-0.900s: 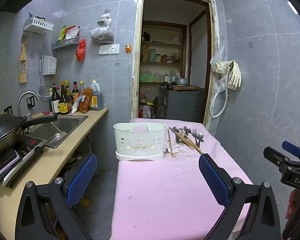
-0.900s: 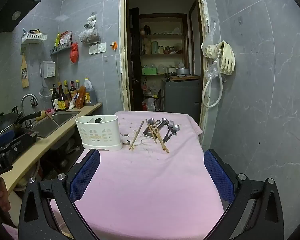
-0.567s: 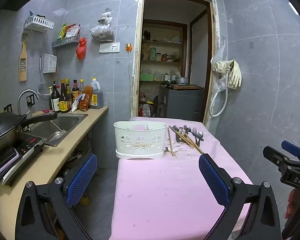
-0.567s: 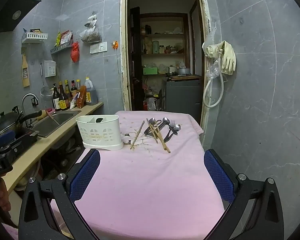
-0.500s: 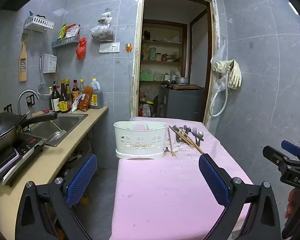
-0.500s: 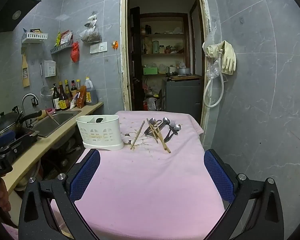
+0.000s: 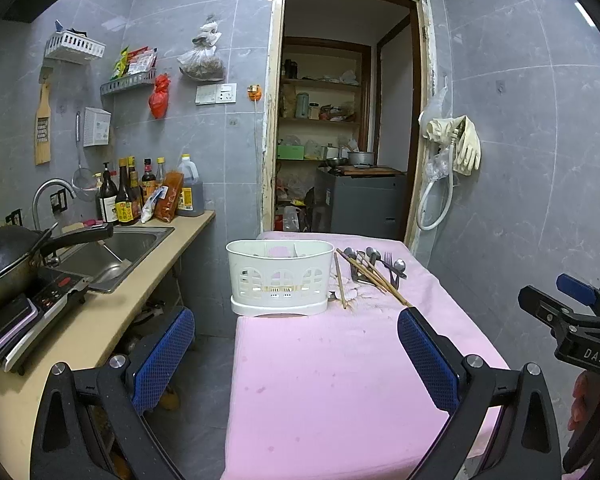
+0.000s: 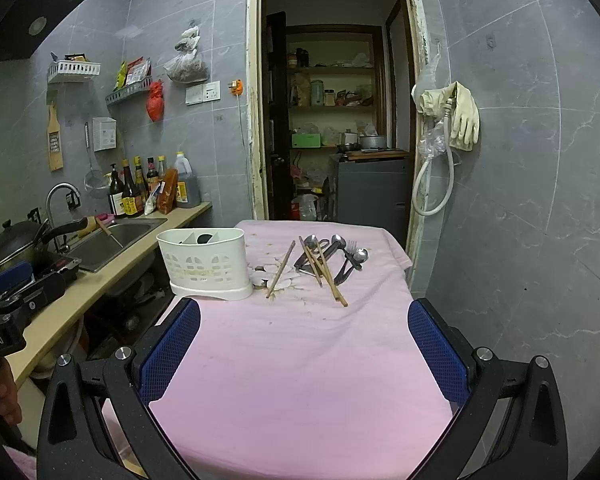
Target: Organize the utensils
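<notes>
The utensils lie in a loose heap on the far part of the pink cloth (image 8: 300, 360): spoons (image 8: 337, 242) and a fork (image 8: 352, 247) crossed by chopsticks (image 8: 324, 272), with one chopstick (image 8: 281, 269) lying apart, between the heap and the white caddy (image 8: 204, 264). The caddy stands upright at the cloth's far left edge, just beside that lone chopstick, and something dark shows in one of its compartments; I cannot tell what. My right gripper (image 8: 304, 344) hovers over the near half of the cloth, jaws spread wide with nothing between the blue pads (image 8: 436, 348), well short of the heap. My left gripper (image 7: 296, 352) is spread just as wide and empty, straddling the cloth's left edge, the caddy straight ahead. Left of the table run the counter (image 7: 100, 320), sink (image 7: 112, 248) and wok (image 7: 4, 256); behind stands an open doorway (image 8: 332, 120).
</notes>
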`<control>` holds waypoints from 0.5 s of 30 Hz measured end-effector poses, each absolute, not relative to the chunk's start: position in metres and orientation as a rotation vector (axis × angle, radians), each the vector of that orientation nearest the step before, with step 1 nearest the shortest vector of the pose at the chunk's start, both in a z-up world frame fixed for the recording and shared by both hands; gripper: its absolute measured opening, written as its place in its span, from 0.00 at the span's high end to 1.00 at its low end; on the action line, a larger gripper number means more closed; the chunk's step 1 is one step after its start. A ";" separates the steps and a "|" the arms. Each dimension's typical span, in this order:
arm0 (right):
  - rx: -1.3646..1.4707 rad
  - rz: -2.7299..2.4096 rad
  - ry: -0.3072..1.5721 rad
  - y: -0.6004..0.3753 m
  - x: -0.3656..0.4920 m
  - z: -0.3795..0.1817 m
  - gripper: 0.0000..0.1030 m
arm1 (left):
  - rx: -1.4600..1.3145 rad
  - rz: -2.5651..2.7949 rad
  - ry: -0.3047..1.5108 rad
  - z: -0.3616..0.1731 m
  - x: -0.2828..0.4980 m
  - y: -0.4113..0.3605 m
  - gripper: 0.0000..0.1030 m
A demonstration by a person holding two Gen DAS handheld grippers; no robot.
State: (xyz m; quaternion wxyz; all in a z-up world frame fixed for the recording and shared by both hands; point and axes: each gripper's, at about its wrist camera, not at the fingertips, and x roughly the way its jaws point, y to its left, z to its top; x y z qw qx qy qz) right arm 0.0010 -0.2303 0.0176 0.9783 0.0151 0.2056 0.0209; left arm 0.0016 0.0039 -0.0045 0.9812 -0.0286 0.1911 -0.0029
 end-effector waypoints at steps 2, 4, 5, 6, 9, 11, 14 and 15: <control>0.030 0.043 0.413 -0.230 0.001 0.017 0.01 | -0.057 -0.004 0.385 -0.005 0.002 0.004 0.01; 0.029 0.043 0.414 -0.230 0.001 0.017 0.01 | -0.057 -0.004 0.384 -0.005 0.002 0.004 0.01; 0.030 0.043 0.414 -0.230 0.001 0.017 0.01 | -0.057 -0.004 0.384 -0.005 0.002 0.004 0.01; 0.030 0.042 0.414 -0.230 0.001 0.017 0.01 | -0.056 -0.005 0.385 -0.005 0.002 0.004 0.01; 0.031 0.042 0.415 -0.230 0.001 0.017 0.01 | -0.055 -0.006 0.384 -0.005 0.002 0.004 0.01; 0.030 0.042 0.415 -0.229 0.001 0.017 0.01 | -0.055 -0.005 0.385 -0.005 0.002 0.004 0.01; 0.030 0.040 0.415 -0.229 0.001 0.017 0.01 | -0.055 -0.005 0.385 -0.005 0.002 0.004 0.01; 0.029 0.041 0.415 -0.230 0.001 0.017 0.01 | -0.056 -0.005 0.385 -0.005 0.002 0.004 0.01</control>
